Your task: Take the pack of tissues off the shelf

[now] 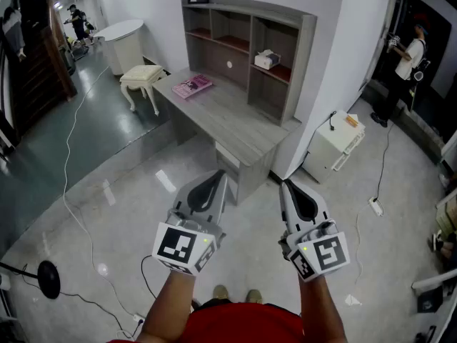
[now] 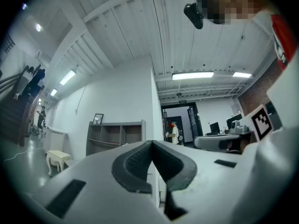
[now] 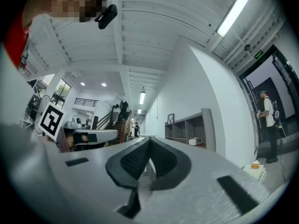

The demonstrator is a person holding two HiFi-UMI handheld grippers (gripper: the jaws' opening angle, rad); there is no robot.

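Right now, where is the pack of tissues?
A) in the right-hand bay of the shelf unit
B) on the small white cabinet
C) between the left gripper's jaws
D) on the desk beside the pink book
A: the pack of tissues rests on a board in the right-hand bay of the shelf unit, above the desk.

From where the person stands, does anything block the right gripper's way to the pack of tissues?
Nothing visible does. The pack of tissues sits in an open shelf compartment; only floor and the low desk top lie between it and the right gripper.
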